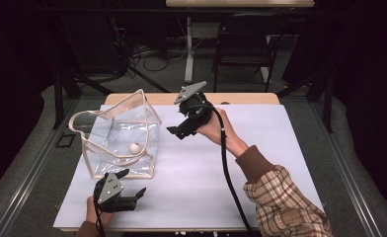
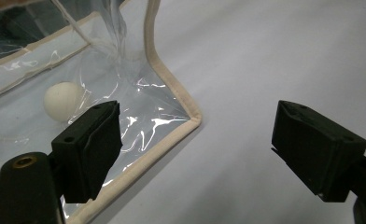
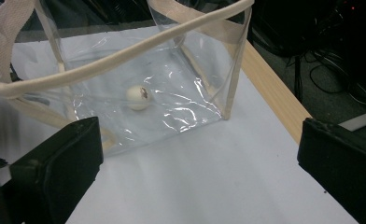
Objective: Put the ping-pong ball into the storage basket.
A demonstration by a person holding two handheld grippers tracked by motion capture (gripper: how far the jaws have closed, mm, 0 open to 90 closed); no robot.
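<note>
A clear plastic bag (image 1: 117,133) with cream trim and handles stands open on the left of the white sheet. A small white ball (image 1: 135,147) lies on its floor. My left gripper (image 1: 132,182) rests low at the bag's near corner, open, nothing between its jaws. In the left gripper view the bag's corner trim (image 2: 165,70) and the ball (image 2: 62,101) sit just ahead of the open left gripper (image 2: 200,140). My right gripper (image 1: 176,132) hovers to the right of the bag, pointing at it. The right gripper view has that gripper (image 3: 200,163) wide open and empty, facing the bag (image 3: 139,50) and ball (image 3: 138,97).
A white sheet (image 1: 260,148) covers most of the wooden table (image 1: 241,98); its right half is bare. Behind the table stand a dark chair (image 1: 246,39) and a table leg among floor cables. The right gripper's cable (image 1: 226,168) trails along the sleeve.
</note>
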